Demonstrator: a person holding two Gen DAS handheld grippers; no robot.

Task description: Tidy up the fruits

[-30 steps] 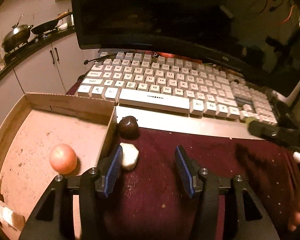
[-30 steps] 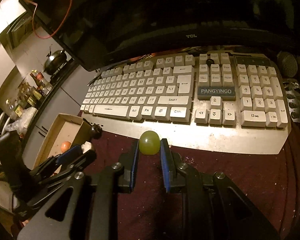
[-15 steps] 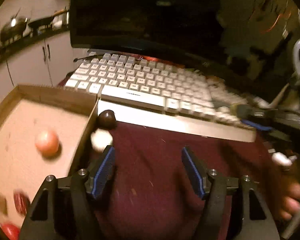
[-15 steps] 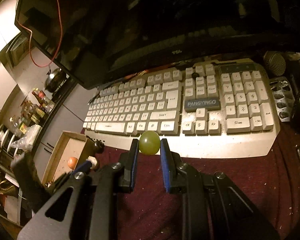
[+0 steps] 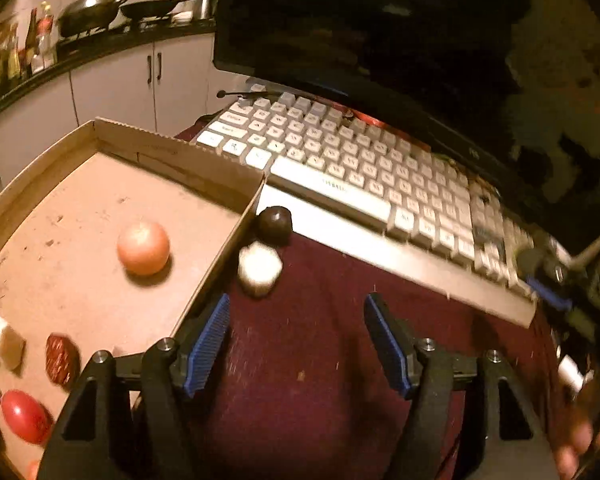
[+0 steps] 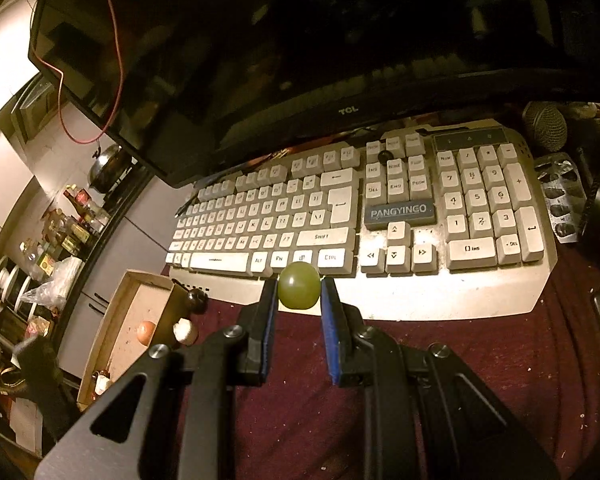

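My right gripper is shut on a green grape and holds it above the keyboard's front edge. My left gripper is open and empty over the dark red cloth. Just ahead of it a white fruit piece and a dark round fruit lie against the outside wall of a cardboard tray. The tray holds an orange round fruit, a red oval fruit, a dark red wrinkled fruit and a white cube. The tray also shows in the right wrist view.
A white keyboard lies across the desk under a dark TCL monitor. A microphone and a pill blister pack sit at the right. A kitchen counter with pans stands beyond the tray.
My right gripper has lifted the grape off the cloth and carried it up. My left gripper has pulled back and swung left, bringing more of the tray into view.
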